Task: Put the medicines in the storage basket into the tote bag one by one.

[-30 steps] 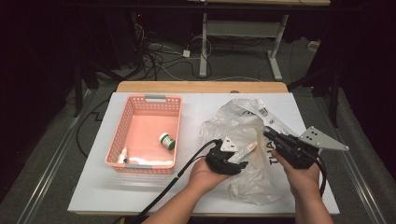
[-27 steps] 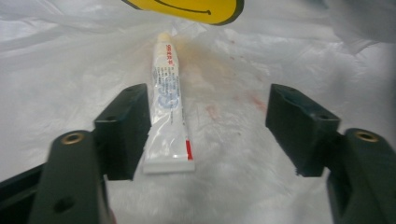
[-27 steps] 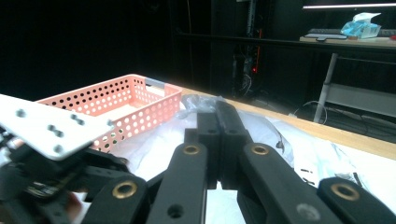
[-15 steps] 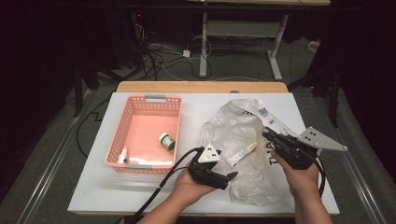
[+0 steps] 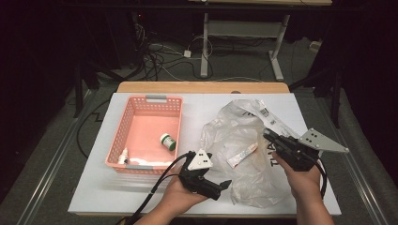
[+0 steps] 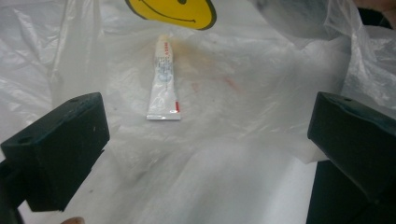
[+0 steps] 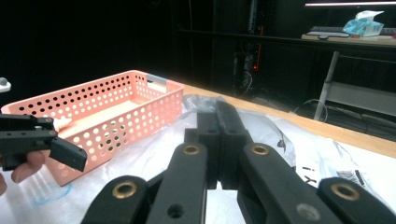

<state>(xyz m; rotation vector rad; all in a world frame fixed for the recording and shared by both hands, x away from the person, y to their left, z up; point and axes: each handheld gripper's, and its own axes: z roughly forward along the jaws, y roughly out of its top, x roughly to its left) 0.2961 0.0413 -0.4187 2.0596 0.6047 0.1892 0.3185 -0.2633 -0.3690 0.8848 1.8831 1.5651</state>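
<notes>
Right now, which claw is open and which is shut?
The left claw is open, jaws wide apart, facing the tube on the bag. The right claw is shut, jaws pressed together.

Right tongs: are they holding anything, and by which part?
The right tongs are shut at the edge of the plastic bag; whether film is pinched between them cannot be told.

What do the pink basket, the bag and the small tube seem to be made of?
Pink basket: likely rigid moulded plastic, matte, its walls pierced by even rows of holes. Bag: thin clear plastic film, glossy, crinkled, with print showing on it. Small tube: probably soft plastic or laminate, smooth white, its flat end crimped; which one is unclear.
</notes>
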